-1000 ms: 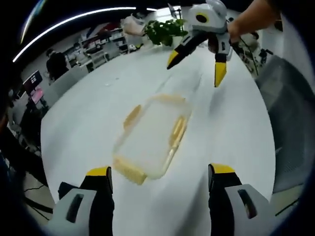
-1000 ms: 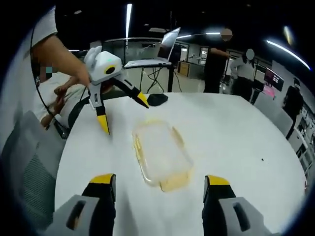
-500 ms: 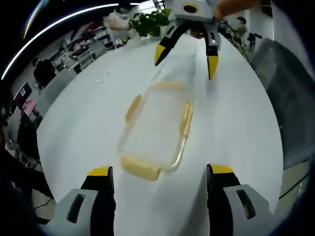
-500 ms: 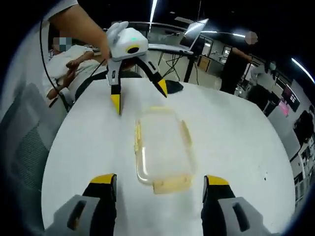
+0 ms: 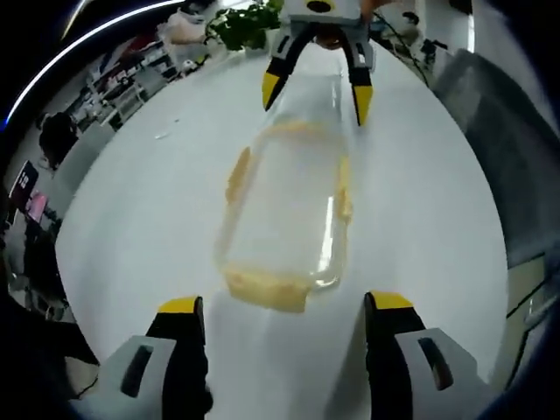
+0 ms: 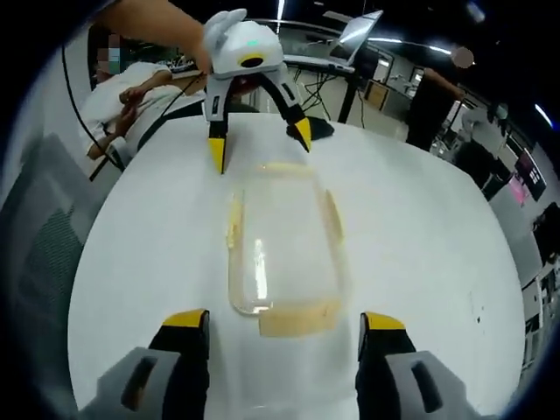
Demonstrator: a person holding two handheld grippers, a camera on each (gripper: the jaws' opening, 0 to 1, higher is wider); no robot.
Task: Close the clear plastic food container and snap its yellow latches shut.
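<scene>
Left gripper view has its own left tongs (image 5: 280, 319) spread wide at the bottom of the frame, holding nothing, with the clear container (image 5: 284, 210) lying lengthwise on the white worktop (image 5: 140, 219) just beyond the tips, in the centre of the frame. A yellow end latch (image 5: 267, 290) faces these tongs; side latches (image 5: 238, 172) run along both long edges. At the top of the frame the right tongs (image 5: 312, 87) straddle the container's far end, also spread and empty, with a green plant (image 5: 241, 26) further back at upper left. Right gripper view mirrors this: spread jaws at the bottom, the near latch (image 6: 302, 320) splayed flat on the worktop just ahead, and the left tongs at upper centre over the far end. The lid appears to be seated already, though the glare on the clear plastic makes that hard to confirm. The main risk is the light container skating along the smooth worktop when one end latch is pushed, unless the opposite tongs brace it. If the lid sits slightly askew, a forced latch could ride over the rim and fail to catch, or tip the box.
</scene>
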